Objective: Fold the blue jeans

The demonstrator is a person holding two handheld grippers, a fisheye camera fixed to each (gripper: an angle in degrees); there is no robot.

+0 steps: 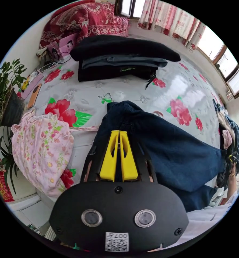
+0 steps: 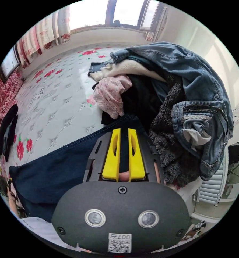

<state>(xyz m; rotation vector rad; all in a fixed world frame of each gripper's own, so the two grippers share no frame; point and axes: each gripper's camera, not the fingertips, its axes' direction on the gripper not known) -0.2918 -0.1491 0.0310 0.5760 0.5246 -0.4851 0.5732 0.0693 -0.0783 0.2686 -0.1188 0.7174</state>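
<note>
The dark blue denim jeans (image 1: 162, 150) lie stretched flat along the near edge of a bed whose cover is a glossy, quilted white sheet printed with red flowers (image 1: 141, 88). The cloth is heavy and matte, smooth across the leg, and rumpled into a raised fold at one end.

In the left gripper view, the left gripper (image 1: 119, 133) sits over that rumpled end; its yellow plastic jaws are pressed together at the tips with denim directly beneath them (whether any cloth is pinched between them I cannot tell). In the right gripper view, the jeans (image 2: 57, 172) run away to the left, and the right gripper (image 2: 124, 131) rests on their other end, its two yellow jaws parallel with a narrow gap and dark denim showing between them.

Just beside the left gripper lies a soft pink floral garment (image 1: 41, 150), loosely crumpled. Farther back sits a neat stack of folded black clothes (image 1: 119, 59). Near the right gripper rises a heaped pile: a faded light-blue denim jacket (image 2: 189, 80), a fuzzy dark grey fleece (image 2: 170, 134) and a pink patterned cloth (image 2: 111, 94).
</note>
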